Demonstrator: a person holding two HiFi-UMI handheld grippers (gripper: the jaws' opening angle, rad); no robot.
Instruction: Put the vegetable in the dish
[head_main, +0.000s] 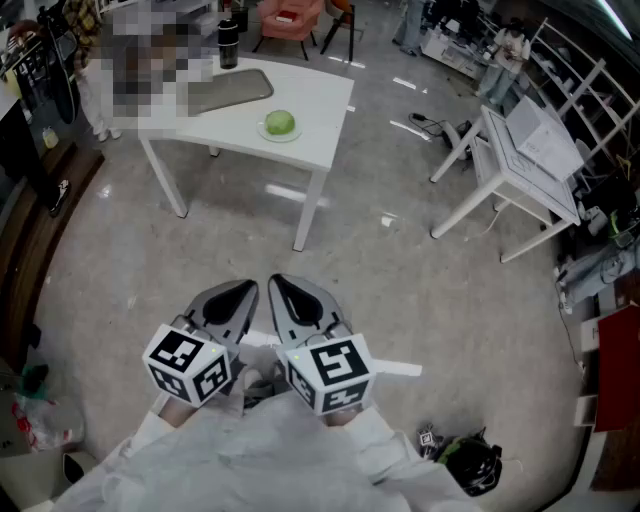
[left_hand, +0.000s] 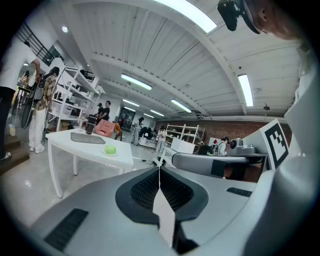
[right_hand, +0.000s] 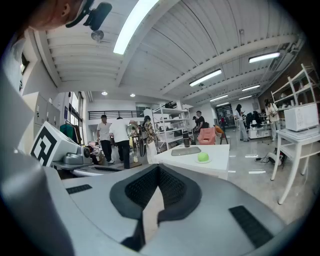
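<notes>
Closest to us, our left gripper (head_main: 242, 293) and right gripper (head_main: 283, 290) hang side by side, close to our body and above the floor. Each has its jaws pressed fully together with nothing between them. We see the white bench (head_main: 322, 108) well apart from both, across open floor. On it, a grey tray (head_main: 230, 90) lies toward the far edge, with a dark bottle (head_main: 228, 42) beyond it. A pale green dish (head_main: 264, 131) sits by the near edge, toward the near right corner. The green vegetable (head_main: 281, 122) rests on that dish; it looks round, so we cannot tell a long axis or which way it points. It lies far ahead of both sets of jaws.
</notes>
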